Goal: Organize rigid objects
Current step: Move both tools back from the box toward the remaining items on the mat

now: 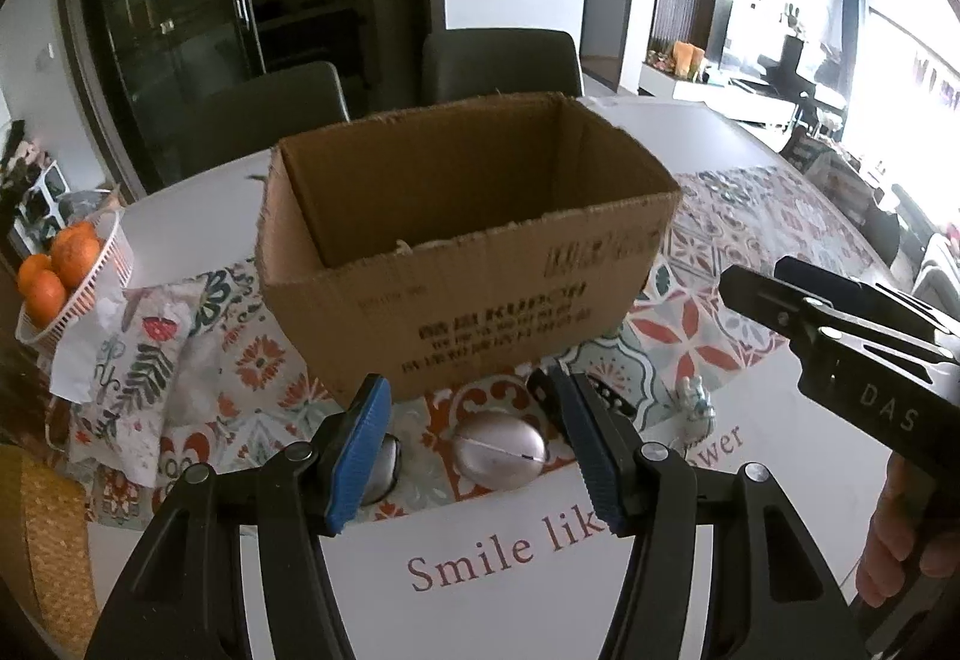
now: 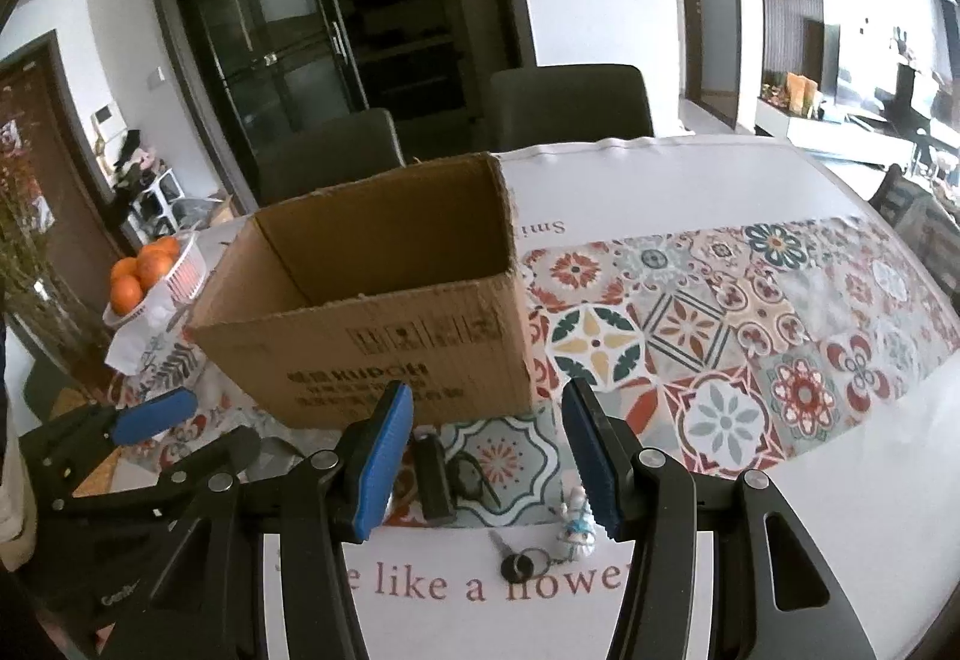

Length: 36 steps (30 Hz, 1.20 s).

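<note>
The left gripper (image 1: 474, 456) has its blue-padded fingers (image 1: 354, 450) spread wide and holds nothing. Straight ahead of the gap, low on the patterned tablecloth (image 1: 714, 324), lies a smooth silver egg-shaped case (image 1: 499, 447), its long axis running across the fingers' line, with a seam along its length. A second rounded dark object (image 1: 384, 465) sits half hidden behind the left pad; what it is cannot be told.

The right gripper (image 2: 489, 459) is likewise spread and empty. Between its fingers lies a black padlock (image 2: 433, 480), body pointing away from the camera, shackle to its right. Nearer, just beside the right pad, rest a key on a ring (image 2: 516, 561) and a small white-and-blue figurine (image 2: 577, 531).

Beyond both sets of things stands the open cardboard box (image 1: 468, 264), upright, its front wall close behind them. Judging by position, the left gripper is nearer the silver case, the right nearer the padlock and key; either would need to lift over the box's front rim.
</note>
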Available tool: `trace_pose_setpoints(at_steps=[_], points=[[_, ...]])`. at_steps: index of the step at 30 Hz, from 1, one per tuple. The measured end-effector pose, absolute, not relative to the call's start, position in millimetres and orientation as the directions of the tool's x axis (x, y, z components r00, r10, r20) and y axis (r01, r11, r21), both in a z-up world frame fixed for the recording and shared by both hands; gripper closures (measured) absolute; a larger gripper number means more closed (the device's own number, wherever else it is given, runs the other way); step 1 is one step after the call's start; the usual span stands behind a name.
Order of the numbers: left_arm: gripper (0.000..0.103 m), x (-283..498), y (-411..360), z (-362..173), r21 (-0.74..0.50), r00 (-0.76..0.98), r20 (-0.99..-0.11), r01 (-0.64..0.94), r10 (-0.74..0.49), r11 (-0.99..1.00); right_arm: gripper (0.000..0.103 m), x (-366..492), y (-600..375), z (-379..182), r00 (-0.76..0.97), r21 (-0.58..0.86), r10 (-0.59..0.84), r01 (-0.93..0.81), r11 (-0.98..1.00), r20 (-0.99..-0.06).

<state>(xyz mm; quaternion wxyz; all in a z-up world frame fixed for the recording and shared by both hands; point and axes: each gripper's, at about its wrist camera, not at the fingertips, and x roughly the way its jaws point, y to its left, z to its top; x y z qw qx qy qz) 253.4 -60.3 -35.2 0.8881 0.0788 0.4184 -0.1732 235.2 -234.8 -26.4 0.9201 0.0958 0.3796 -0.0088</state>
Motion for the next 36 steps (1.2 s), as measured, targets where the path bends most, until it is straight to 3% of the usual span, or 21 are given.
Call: trace_pose_setpoints(at_steps=[15,36], points=[[0.044,237.2,-62.4,-74.4,-0.033,0.532,-0.8,0.421,-0.276,0.907,0.05,206.8,-235.5,-59.1,0.714,0.175,0.018,0.146,0.974,-0.7],[0.044,241.4,-76.6,-126.9,-0.085,0.426,-0.859,0.428,-0.284,0.9,0.05,195.2,-250.3,-116.6,0.626,0.245,0.04,0.244,0.938,-0.779]])
